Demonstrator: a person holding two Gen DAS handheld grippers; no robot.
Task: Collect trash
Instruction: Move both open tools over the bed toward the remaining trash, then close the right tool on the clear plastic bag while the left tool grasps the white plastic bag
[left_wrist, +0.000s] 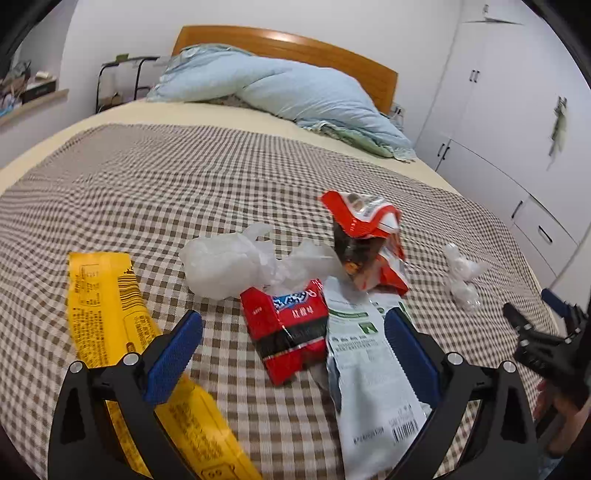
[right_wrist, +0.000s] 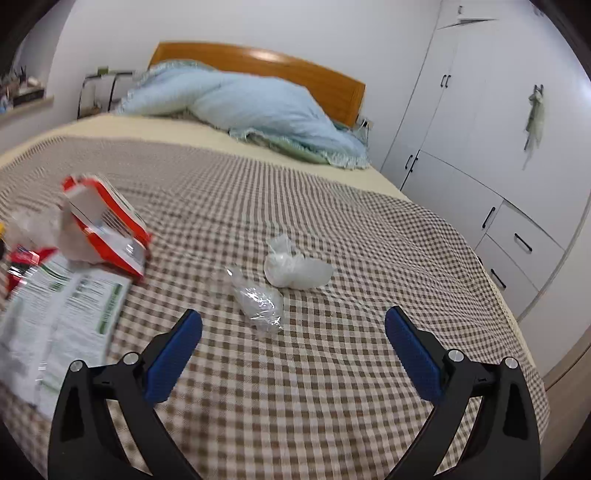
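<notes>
Trash lies on a checked bedspread (left_wrist: 184, 177). In the left wrist view: a yellow wrapper (left_wrist: 110, 314), a crumpled white plastic bag (left_wrist: 229, 262), a red snack packet (left_wrist: 288, 328), a white and green pouch (left_wrist: 369, 369), a red and orange bag (left_wrist: 369, 240), and clear crumpled plastic (left_wrist: 461, 277). My left gripper (left_wrist: 293, 332) is open above the red packet, holding nothing. My right gripper (right_wrist: 293, 332) is open and empty, just short of clear crumpled plastic (right_wrist: 258, 299) and a white wad (right_wrist: 295, 271). The right gripper also shows in the left wrist view (left_wrist: 543, 332).
A light blue quilt (left_wrist: 277, 92) lies by the wooden headboard (left_wrist: 295, 44). White wardrobes (right_wrist: 498, 129) stand along the right of the bed. A black side stand (left_wrist: 122, 81) and a shelf (left_wrist: 33, 99) are at the far left.
</notes>
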